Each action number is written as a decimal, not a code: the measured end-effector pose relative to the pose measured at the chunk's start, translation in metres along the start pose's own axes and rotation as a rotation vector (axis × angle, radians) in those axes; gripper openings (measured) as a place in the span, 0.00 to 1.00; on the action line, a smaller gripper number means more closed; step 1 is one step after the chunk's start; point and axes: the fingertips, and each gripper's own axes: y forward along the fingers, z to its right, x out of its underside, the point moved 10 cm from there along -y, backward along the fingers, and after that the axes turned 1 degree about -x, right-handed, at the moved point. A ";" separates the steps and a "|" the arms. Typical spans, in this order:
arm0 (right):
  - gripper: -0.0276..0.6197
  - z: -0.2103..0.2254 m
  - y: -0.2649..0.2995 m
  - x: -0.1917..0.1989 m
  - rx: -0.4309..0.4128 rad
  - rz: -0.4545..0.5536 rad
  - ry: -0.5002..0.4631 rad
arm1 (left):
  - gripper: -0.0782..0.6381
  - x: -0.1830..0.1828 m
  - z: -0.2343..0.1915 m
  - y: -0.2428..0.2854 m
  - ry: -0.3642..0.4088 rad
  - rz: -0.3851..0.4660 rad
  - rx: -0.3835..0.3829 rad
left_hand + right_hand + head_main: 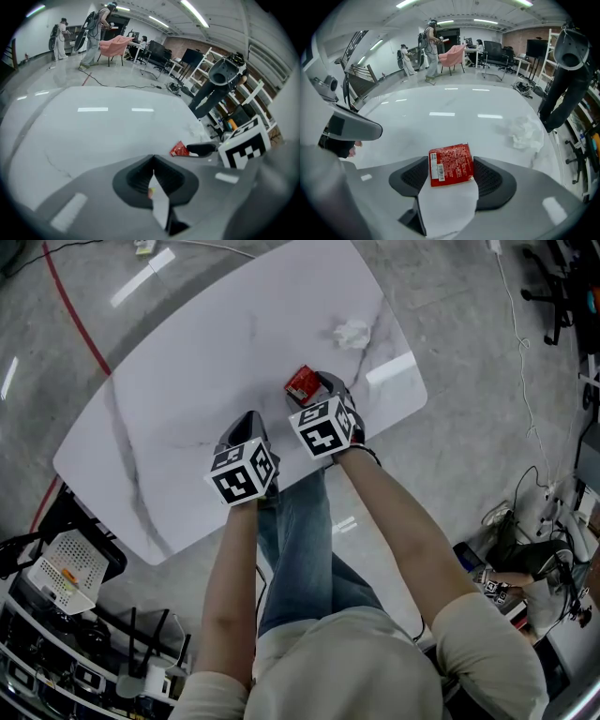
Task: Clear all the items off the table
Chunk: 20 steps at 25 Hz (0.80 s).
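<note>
A white, grey-veined surface point(178, 381) is seen from above, with a gripper held over its near edge in each of the person's hands. A red foil packet point(451, 164) is laid flat on the surface, a little in from the near edge and toward the right end. The right gripper point(451, 172) is pointed steeply down at it, with its jaws held wide apart. The packet is framed between the two dark ribbed pads point(493, 180). It is not pressed or lifted by them, though its side edges are shown close to both. A white barcode strip is carried along the packet's left side.

The left gripper point(249, 420) is held just beside the right one, nearer the middle of the near edge, also tilted downward. Its jaws are brought fully together. A faint coloured speck is glimpsed at the seam, too small to be identified, and only bare surface is seen ahead of it.

A crumpled white tissue point(352, 333) is left farther in, near the right end of the surface, well apart from the packet and from both grippers.
</note>
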 end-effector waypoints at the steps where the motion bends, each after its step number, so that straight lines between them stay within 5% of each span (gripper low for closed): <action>1: 0.49 0.000 0.000 0.000 -0.003 -0.001 -0.001 | 0.12 0.000 -0.001 0.000 -0.001 -0.001 -0.001; 5: 0.47 -0.001 0.001 -0.003 -0.013 -0.008 -0.008 | 0.12 -0.001 -0.004 0.001 -0.005 -0.002 -0.004; 6: 0.35 -0.001 0.001 -0.003 -0.019 -0.006 -0.001 | 0.12 0.000 -0.003 0.001 -0.006 -0.001 -0.004; 7: 0.12 0.000 0.001 -0.003 -0.021 -0.005 0.016 | 0.12 0.000 -0.003 0.000 -0.006 -0.001 -0.003; 8: 0.09 0.002 0.001 -0.002 -0.019 -0.004 0.040 | 0.12 0.001 -0.002 0.000 -0.004 -0.001 -0.002; 20: 0.08 -0.002 -0.021 -0.008 0.001 -0.019 0.074 | 0.12 0.000 0.002 -0.019 0.013 0.002 0.014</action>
